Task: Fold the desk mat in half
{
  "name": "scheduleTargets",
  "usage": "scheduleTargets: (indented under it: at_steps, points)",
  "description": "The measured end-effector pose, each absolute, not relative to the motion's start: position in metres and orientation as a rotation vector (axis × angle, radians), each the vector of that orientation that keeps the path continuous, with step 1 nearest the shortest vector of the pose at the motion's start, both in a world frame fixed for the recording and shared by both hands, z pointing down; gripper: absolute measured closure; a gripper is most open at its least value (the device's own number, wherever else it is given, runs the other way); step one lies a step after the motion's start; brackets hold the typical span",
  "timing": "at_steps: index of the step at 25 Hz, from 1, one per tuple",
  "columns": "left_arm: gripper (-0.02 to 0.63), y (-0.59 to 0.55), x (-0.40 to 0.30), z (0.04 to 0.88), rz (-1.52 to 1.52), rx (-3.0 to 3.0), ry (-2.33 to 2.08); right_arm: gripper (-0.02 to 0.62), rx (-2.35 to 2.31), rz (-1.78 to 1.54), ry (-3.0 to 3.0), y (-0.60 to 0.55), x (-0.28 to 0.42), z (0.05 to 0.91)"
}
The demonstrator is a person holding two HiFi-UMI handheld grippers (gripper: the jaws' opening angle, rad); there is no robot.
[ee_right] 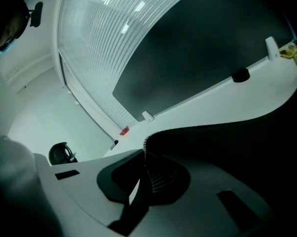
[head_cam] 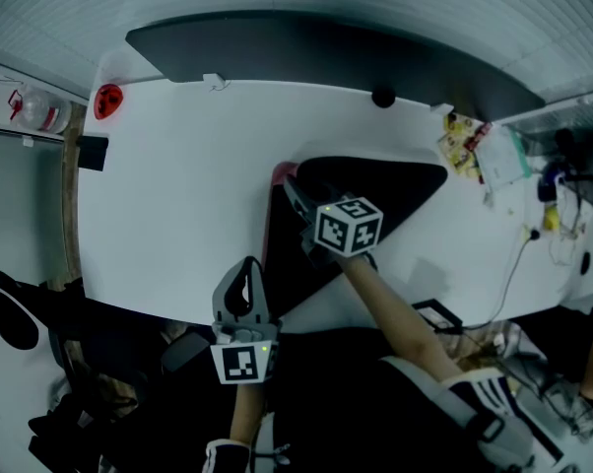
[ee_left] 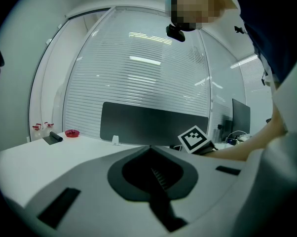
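Head view shows the right gripper (head_cam: 289, 185) clenched on an edge of the black desk mat (head_cam: 385, 180), raised off the white table (head_cam: 178, 185); left gripper (head_cam: 245, 269) jaws together, empty, near the front edge.

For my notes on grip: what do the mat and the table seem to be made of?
Mat: likely soft faux leather, matte black top, pinkish underside; it bends without creasing and its edge looks stitched. Table: hard smooth white top, perhaps laminate; uniform, flat surface.
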State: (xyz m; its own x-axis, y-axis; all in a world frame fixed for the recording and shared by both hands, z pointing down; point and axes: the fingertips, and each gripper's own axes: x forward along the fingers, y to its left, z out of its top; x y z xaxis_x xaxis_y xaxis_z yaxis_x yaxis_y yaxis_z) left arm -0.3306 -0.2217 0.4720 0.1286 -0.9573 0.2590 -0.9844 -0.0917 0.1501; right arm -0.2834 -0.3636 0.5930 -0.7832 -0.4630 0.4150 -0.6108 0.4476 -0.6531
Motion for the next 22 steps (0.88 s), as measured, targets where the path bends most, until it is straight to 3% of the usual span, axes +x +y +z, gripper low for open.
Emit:
scheduleTargets:
  at_steps: [16, 22]
  points:
    - [0.604, -0.233, -0.326, 0.485, 0.139, 2.120, -1.864, 0.572, 0.898, 1.317, -2.574, -0.367, -0.291, 0.588]
    - [0.604, -0.232, -0.320, 0.482, 0.123, 2.127, -1.851, 0.479, 0.861, 1.099, -2.655, -0.353, -0.301, 0.581]
